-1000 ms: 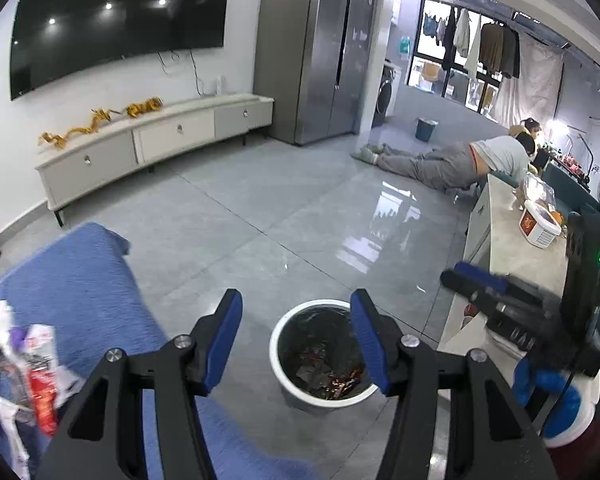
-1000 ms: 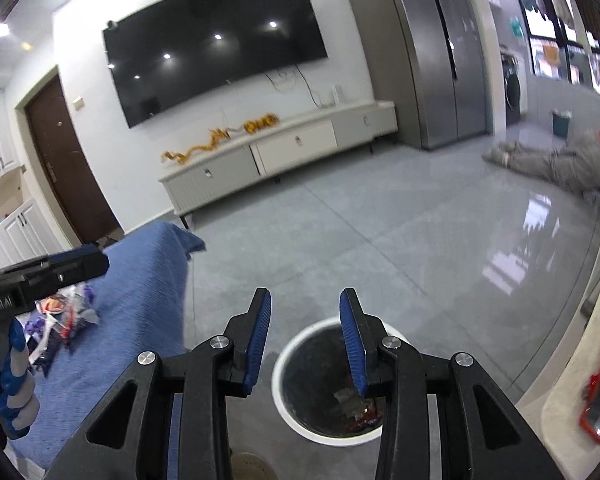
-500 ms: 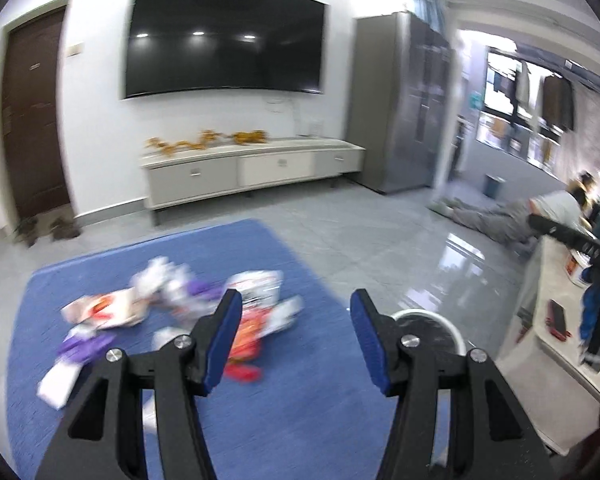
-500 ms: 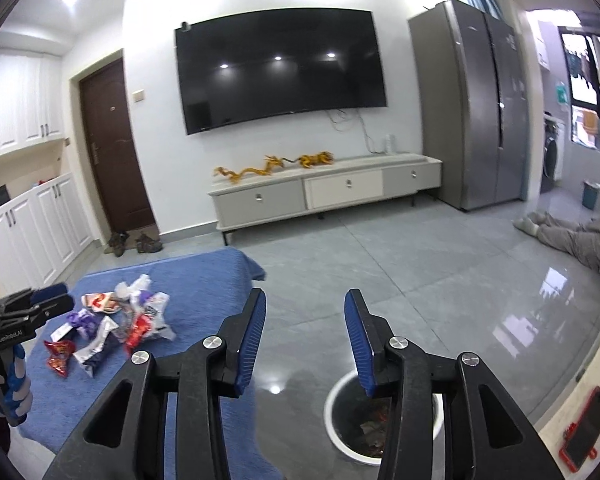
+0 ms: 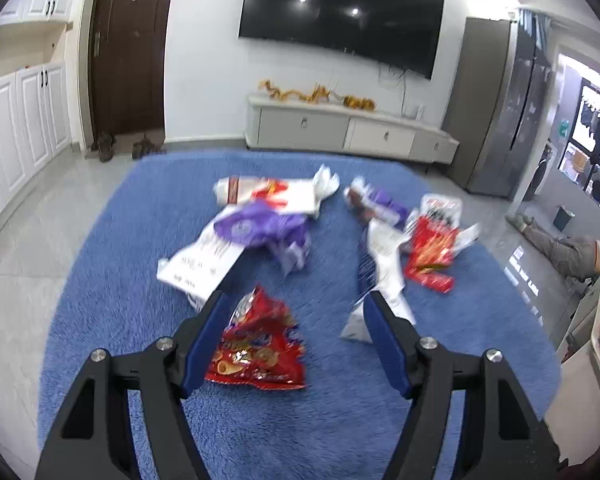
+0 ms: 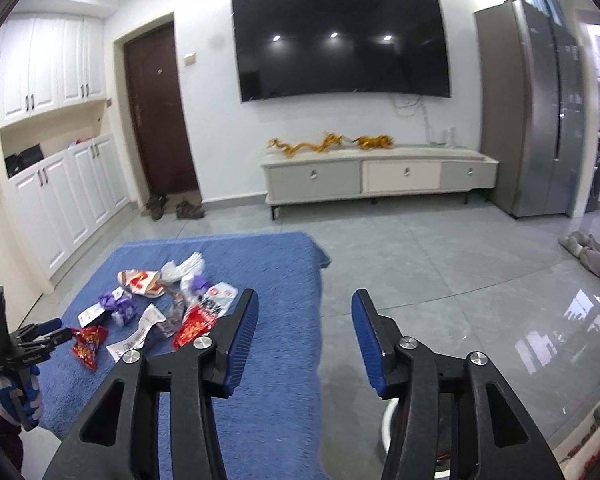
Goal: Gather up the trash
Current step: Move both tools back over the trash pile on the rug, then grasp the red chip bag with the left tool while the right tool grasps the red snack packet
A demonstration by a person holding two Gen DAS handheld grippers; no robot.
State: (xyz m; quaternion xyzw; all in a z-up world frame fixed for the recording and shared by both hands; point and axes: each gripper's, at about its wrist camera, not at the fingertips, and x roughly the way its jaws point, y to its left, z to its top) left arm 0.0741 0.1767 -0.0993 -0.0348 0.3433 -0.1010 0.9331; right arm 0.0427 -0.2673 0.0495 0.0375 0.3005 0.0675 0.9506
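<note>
The left gripper (image 5: 296, 340) hangs low over a blue rug (image 5: 140, 240), its jaws wide apart and holding nothing. Between its blue-padded fingers (image 5: 204, 344) lies a red snack bag (image 5: 258, 350), flat on the rug, close to the left finger; whether they touch cannot be told. Beyond it the trash is scattered across the rug — a white printed wrapper (image 5: 202, 260) with a crumpled purple wrapper (image 5: 260, 228) on its far end, and farther back a long white and red packet (image 5: 268, 196). To the right lie a white strip wrapper (image 5: 384, 264), a red packet (image 5: 430, 256) just beside it, and a small purple wrapper (image 5: 376, 204) behind them. This view is somewhat blurred.

The right gripper (image 6: 304, 340) is held higher, over the rug's right edge and the grey tiled floor (image 6: 440, 276), its jaws also wide and empty. Low down behind its right finger, the white rim of a bin (image 6: 386, 428) shows on the floor, well apart from the trash. From this view the left gripper appears at the far left edge, just beside the red snack bag.

At the back wall hangs a large dark television (image 6: 340, 40) above a low white cabinet (image 6: 380, 174), with a brown door (image 6: 160, 116) to the left and a tall grey fridge (image 6: 528, 108) to the right.
</note>
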